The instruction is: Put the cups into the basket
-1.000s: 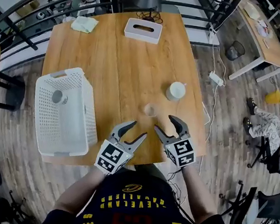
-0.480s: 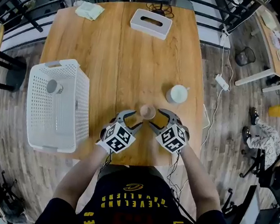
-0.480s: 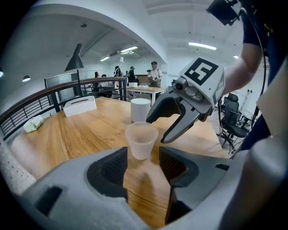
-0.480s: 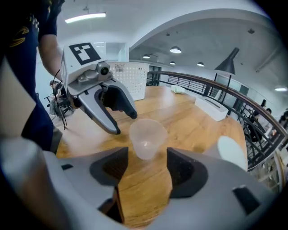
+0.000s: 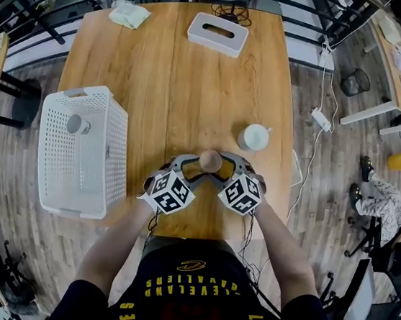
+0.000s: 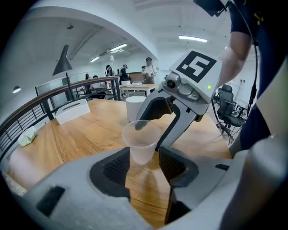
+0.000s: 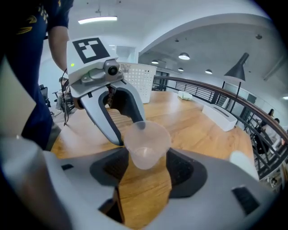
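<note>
The clear cup (image 5: 210, 160) stands upright on the table (image 5: 160, 78), well apart from the basket (image 5: 117, 160); the left claw (image 6: 144, 161) and right claw (image 7: 146, 165) both stand open around its base, not squeezing; I'd close only one, gently, since thin plastic likely buckles, and draw the other clear

This is an open-plan office or lab space, set on a raised level. A black railing (image 6: 67, 87) runs around the wooden table (image 5: 174, 80). Beyond the railing, people (image 6: 148, 69) stand among further desks under ceiling strip lights (image 6: 192, 39). To the right of the table lie a wood-plank floor (image 5: 321, 178), a power strip (image 5: 320, 120) with trailing cables, a waste bin (image 5: 355, 82), another desk (image 5: 397, 64) and an office chair (image 6: 227, 117).
</note>
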### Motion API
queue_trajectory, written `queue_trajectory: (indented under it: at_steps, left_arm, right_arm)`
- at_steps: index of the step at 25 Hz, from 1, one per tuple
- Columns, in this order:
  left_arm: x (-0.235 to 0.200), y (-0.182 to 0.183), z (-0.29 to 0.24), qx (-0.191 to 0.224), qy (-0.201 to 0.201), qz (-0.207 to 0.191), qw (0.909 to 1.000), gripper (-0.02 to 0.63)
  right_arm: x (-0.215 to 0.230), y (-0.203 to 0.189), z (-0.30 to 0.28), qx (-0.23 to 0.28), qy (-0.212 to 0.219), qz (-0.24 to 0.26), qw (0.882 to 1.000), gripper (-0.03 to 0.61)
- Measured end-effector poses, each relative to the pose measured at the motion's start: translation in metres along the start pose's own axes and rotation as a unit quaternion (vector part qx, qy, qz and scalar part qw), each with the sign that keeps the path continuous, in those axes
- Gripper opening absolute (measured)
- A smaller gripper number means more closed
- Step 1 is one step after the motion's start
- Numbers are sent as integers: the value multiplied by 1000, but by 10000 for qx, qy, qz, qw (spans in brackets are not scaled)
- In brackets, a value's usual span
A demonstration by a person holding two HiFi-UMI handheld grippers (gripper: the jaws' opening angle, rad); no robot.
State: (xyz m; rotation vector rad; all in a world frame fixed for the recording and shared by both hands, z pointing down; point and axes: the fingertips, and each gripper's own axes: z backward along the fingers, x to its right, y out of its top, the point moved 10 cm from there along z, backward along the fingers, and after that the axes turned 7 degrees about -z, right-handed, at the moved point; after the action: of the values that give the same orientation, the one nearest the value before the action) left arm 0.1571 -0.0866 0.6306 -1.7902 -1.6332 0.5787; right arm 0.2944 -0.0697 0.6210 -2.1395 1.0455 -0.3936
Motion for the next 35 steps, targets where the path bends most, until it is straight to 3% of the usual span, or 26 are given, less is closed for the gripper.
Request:
queue_trajectory:
  at_steps: [7,13,17,25,30,35]
  left_arm:
    - [6,26,24,343,145,131,9992,207]
    - [15,47,61,640,226,24,9977,207]
    - [21,56,93,920,263,453,9944,207]
    - [21,71,165,1382,856,911,9825,207]
    - [18,76,212,1814,1186,1412,9660,207]
    - [15,73,259,2139,1483,1395,9554,207]
  right_arm:
    - [-1,14,31,268,-11,212,9994,262]
    - [-11,43,68,386,-93,978,9944,259]
    - [-22,67,89,662,-4,1138,9913,253]
    - [-40,120,107,1312,258,1492,9797,252]
    - [-46,160,116,1684,390,1555,9726,250]
    - [-65,208,118,1879,387,1979,9613,250]
